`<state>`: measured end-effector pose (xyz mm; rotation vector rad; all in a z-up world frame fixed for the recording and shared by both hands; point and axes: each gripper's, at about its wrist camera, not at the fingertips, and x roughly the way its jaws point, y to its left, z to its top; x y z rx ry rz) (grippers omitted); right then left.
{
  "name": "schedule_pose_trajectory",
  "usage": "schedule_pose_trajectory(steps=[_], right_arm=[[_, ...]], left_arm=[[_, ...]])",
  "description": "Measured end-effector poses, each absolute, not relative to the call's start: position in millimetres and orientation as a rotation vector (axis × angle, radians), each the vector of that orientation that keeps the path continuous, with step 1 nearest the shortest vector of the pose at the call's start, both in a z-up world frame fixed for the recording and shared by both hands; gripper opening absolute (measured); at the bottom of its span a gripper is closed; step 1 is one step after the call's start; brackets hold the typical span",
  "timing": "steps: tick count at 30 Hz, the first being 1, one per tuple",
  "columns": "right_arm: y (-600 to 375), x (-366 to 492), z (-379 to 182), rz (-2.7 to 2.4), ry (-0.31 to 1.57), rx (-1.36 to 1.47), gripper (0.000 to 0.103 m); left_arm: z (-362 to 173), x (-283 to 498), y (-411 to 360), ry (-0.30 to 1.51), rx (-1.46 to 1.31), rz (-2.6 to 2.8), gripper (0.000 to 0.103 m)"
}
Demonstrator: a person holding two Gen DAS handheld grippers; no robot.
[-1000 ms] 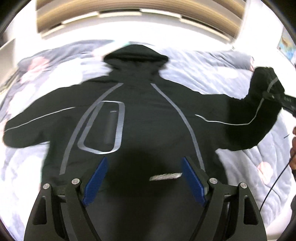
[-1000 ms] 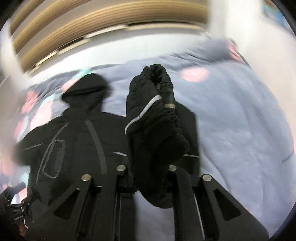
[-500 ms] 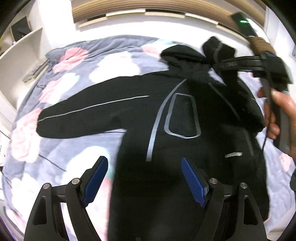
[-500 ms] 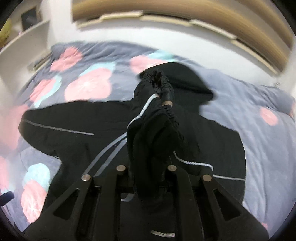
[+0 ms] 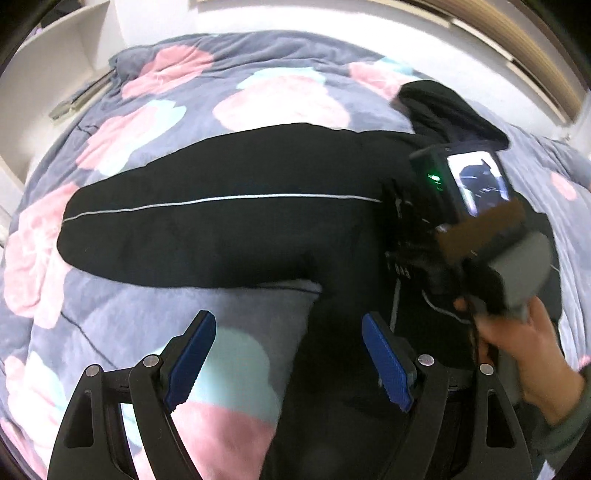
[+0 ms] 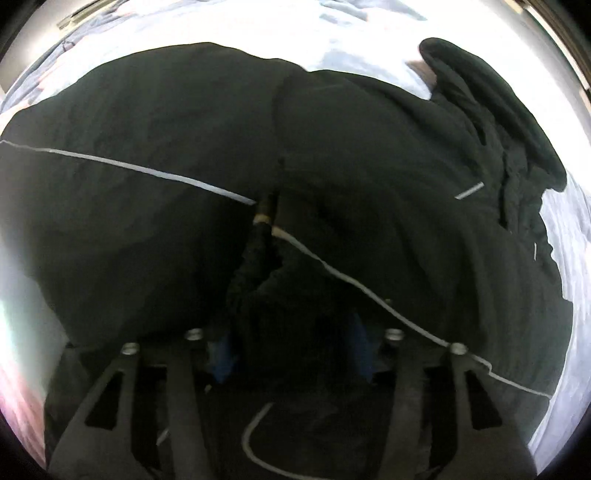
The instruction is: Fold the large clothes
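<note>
One sleeve (image 6: 369, 229) now lies folded across the black jacket (image 5: 229, 229) on the bed (image 5: 122, 314), the right gripper (image 6: 291, 354) having just spread and released its cuff, while the left gripper (image 5: 288, 362) hangs spread and empty near the other sleeve.

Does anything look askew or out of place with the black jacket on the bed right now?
Nothing looks damaged. The black hooded jacket lies on the floral quilt half folded: one sleeve doubled across the body, the other sleeve stretched out flat.

Grey quilt (image 5: 155, 110) with pink and pale blue round patches covers the bed. White shelf unit (image 5: 55, 66) stands at left. Wooden slatted headboard (image 5: 517, 33) runs along top right.
</note>
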<state>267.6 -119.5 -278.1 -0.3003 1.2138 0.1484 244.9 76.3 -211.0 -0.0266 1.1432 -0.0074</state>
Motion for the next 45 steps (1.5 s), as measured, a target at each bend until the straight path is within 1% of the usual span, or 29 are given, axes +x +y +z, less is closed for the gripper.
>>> schedule_pose_trajectory(steps=[2,4,6,8,11,13,16,19,20,21,22,23,24,28,30,31,33,35,36,37,39,41,43,44,45], right_arm=[[-125.8,264.4,-264.0,0.244,1.230,-0.219,0.059],[-143.1,257.1,-244.3,0.328,1.228,-0.104,0.064],[-170.3,246.1,-223.2,0.374,1.208,0.007,0.076],[-209.7,230.8,-203.1,0.374,1.167,0.098,0.081],[-269.2,213.0,-190.5,0.292,1.112,0.171,0.082],[-305.9,203.9,-197.2,0.151,1.119,0.170,0.082],[-359.8,191.6,-221.7,-0.003,1.177,0.208,0.082],[-394.1,182.1,-239.1,-0.064,1.205,0.270,0.081],[-398.7,180.2,-244.3,-0.082,1.212,0.270,0.081],[-402.6,177.3,-249.4,-0.094,1.220,0.269,0.080],[-402.3,176.6,-252.6,-0.096,1.227,0.268,0.079],[-400.7,176.1,-252.6,-0.098,1.226,0.261,0.077],[-395.8,180.1,-246.8,-0.102,1.219,0.252,0.077],[-396.9,183.4,-225.3,-0.124,1.134,0.215,0.078],[-399.7,190.2,-224.9,-0.128,1.127,0.229,0.079],[-401.2,195.6,-230.0,-0.139,1.139,0.238,0.079],[-404.5,201.6,-242.5,-0.181,1.162,0.235,0.079],[-406.0,209.9,-268.4,-0.209,1.230,0.223,0.079],[-407.0,212.3,-281.0,-0.210,1.270,0.228,0.080],[-406.9,214.5,-289.8,-0.211,1.284,0.237,0.082],[-405.2,217.8,-294.2,-0.206,1.283,0.235,0.089],[-406.3,220.5,-296.2,-0.191,1.285,0.250,0.094],[-408.9,221.2,-294.0,-0.168,1.284,0.256,0.094],[-410.3,219.0,-288.4,-0.155,1.272,0.261,0.093],[-412.2,214.7,-281.5,-0.142,1.251,0.272,0.092]], left_arm=[[-212.7,253.5,76.2,1.141,-0.053,-0.010,0.082],[-213.3,260.9,73.3,1.135,-0.078,-0.029,0.082],[-213.8,268.1,65.8,1.128,-0.092,-0.061,0.082],[-215.9,277.5,54.0,1.125,-0.097,-0.110,0.082],[-224.6,293.3,36.1,1.146,-0.134,-0.218,0.083],[-232.7,309.1,24.4,1.159,-0.182,-0.311,0.083],[-245.2,335.3,9.9,1.178,-0.257,-0.419,0.083],[-259.2,362.6,-6.0,1.199,-0.238,-0.419,0.081],[-266.0,371.9,-11.8,1.215,-0.229,-0.434,0.067],[-272.1,379.7,-15.9,1.235,-0.222,-0.431,0.049],[-280.4,388.5,-20.8,1.274,-0.218,-0.433,0.016],[-281.6,394.0,-23.9,1.287,-0.222,-0.437,0.016],[-271.7,395.9,-25.8,1.245,-0.216,-0.446,0.016],[-208.7,393.6,-23.2,1.062,-0.244,-0.512,0.015],[-194.3,396.6,-17.2,1.040,-0.251,-0.510,0.015],[-198.1,399.8,-16.5,1.055,-0.235,-0.507,0.016],[-225.4,407.9,-19.7,1.142,-0.168,-0.463,0.017],[-267.7,412.5,-21.7,1.250,-0.104,-0.399,0.017],[-284.1,411.6,-19.9,1.276,-0.093,-0.386,0.018],[-292.1,409.6,-15.8,1.262,-0.116,-0.390,0.019],[-294.1,408.5,-6.5,1.253,-0.195,-0.395,0.020],[-293.8,411.2,3.7,1.269,-0.291,-0.397,0.020],[-280.8,408.6,7.2,1.266,-0.294,-0.395,0.022],[-269.6,405.3,5.4,1.247,-0.262,-0.385,0.025],[-250.1,398.6,3.2,1.196,-0.190,-0.344,0.025]])
